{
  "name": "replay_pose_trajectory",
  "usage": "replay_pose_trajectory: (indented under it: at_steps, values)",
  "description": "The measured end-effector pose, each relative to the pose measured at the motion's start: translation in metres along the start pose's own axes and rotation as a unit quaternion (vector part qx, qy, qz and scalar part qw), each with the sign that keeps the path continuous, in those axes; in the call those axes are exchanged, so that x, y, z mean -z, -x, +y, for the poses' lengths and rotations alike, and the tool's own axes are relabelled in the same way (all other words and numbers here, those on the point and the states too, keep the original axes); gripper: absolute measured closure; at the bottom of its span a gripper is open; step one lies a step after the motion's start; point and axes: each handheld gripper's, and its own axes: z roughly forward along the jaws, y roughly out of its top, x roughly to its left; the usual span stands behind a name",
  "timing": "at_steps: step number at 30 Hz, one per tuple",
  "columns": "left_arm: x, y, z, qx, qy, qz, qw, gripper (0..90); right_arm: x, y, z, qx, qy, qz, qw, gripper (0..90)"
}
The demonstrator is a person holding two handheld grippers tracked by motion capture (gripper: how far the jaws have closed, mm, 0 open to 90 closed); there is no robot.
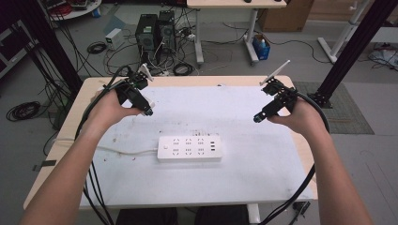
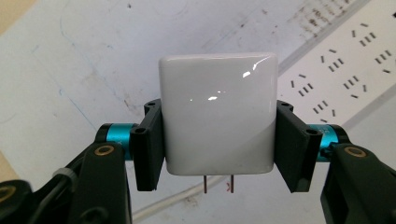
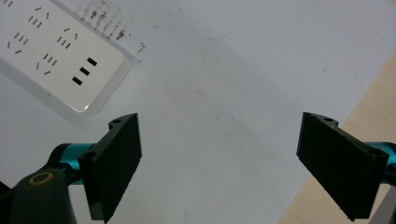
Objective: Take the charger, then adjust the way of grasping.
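Clearly the left tool (image 2: pixel 218 140) is clamped on a white plug-in charger block (image 2: pixel 218 114), its black pads pressing flat on the block's two sides, and the two metal prongs (image 2: pixel 218 183) poke out below, toward the bottom of the left gripper view. In the high view that tool (image 1: pixel 148 112) hangs in the upper left of the frame, lifted clear of the tabletop (image 1: pixel 263 178).

The white power strip (image 1: pixel 189 148) lies flat at the centre of the high view, its cord (image 1: pixel 122 151) trailing off to the left. The charger is up in the air, well apart from it.

To do this step well, I'd say the block wants to be kept square in the grip, so the prongs stay parallel and point straight down. Line them over one two-slot socket on the strip, then lower straight. A tilt would likely make the prongs skate on the plastic or push the strip aside.

The left hand (image 1: pixel 109 108) is curled around its tool with the forearm running in from the lower left. The right hand (image 1: pixel 300 117) sits at the upper right of the high view, and the right tool (image 3: pixel 219 154) stands wide and empty over bare tabletop, near the strip's USB end (image 3: pixel 84 71). It looks well placed to steady the strip if needed.
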Motion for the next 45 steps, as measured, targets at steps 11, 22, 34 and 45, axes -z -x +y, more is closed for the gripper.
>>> replay_pose_trajectory:
  at_steps: [11, 22, 34, 45]
  values:
    - [0.009, 0.009, 0.001, -0.034, 0.009, -0.013, 0.9993, 42.2, 0.006, -0.004, 0.003, -0.009, 0.0, -0.003, 1.0, 13.5]
    - [0.005, 0.042, 0.017, -0.17, 0.037, -0.099, 0.9797, 42.3, 0.01, -0.011, 0.008, -0.044, 0.005, 0.022, 0.9988, 13.5]
    - [0.002, 0.073, 0.033, -0.29, 0.136, -0.156, 0.9344, 42.5, 0.016, -0.011, 0.004, -0.115, 0.022, 0.057, 0.9914, 13.5]
    - [-0.009, 0.096, 0.04, -0.344, 0.186, -0.166, 0.9054, 42.5, 0.013, -0.014, 0.002, -0.198, 0.07, 0.22, 0.9527, 13.5]
